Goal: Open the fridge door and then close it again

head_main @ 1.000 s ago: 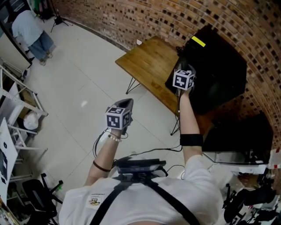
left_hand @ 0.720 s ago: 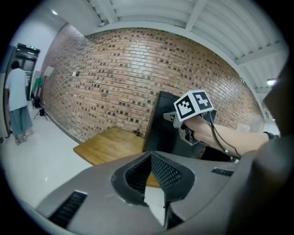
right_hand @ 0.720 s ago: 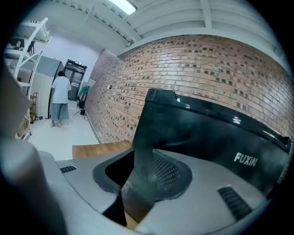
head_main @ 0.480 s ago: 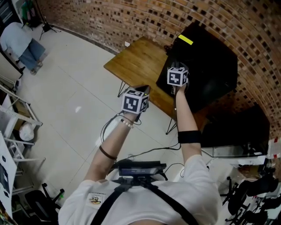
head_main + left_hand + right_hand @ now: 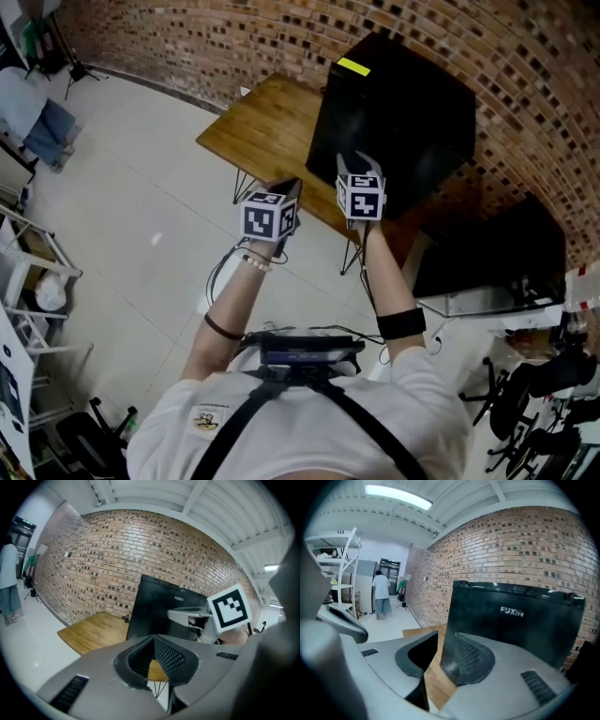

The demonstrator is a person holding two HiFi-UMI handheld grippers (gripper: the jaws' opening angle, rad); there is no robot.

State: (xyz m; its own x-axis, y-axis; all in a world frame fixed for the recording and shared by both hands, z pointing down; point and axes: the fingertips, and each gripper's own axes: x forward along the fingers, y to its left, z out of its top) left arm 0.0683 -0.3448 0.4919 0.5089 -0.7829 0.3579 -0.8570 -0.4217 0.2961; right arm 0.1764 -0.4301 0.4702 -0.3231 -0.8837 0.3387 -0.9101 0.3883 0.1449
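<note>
**Grippers off the fridge, door apparently shut**

Pulled back from the black fridge (image 5: 394,112) since a second ago: right gripper (image 5: 358,164), jaws partly apart, just been opening, nothing between them. Brought up beside it: left gripper (image 5: 286,190), jaws closed, empty. Fridge on the wooden table (image 5: 258,127), door seemingly shut, hard to confirm. Probably stiff and heavy, with a smooth, seal-held door. Best hooked at the door's free edge; no handle made out.

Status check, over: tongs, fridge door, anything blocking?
Left tongs shut, empty. Right tongs just opening, nothing between them. Black box fridge on wooden table, door looks closed. Nothing seen blocking it.
</note>
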